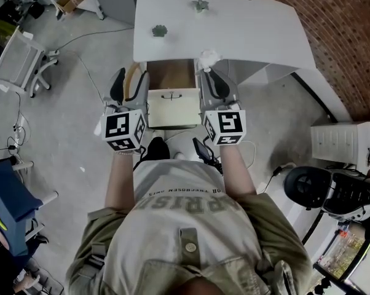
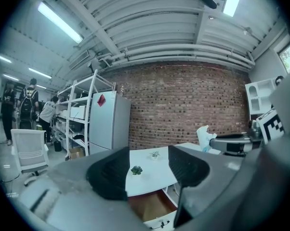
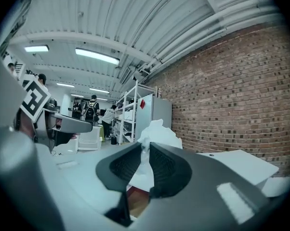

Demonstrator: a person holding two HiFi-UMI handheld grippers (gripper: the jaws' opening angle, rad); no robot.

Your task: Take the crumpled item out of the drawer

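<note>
Crumpled white paper (image 1: 208,58) was pinched between the jaws of the right gripper (image 1: 209,72), which were clamped on it so that the wad bulged above the pads. It was held over the far right corner of the open drawer (image 1: 171,77), at the front edge of the white desk (image 1: 246,29). The left gripper (image 1: 128,78) hung beside the drawer's left side, jaws apart and empty. Two small plants (image 1: 159,31) stood on the desk.

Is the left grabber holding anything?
No, the left gripper has its jaws wide apart, with nothing held between them.
</note>
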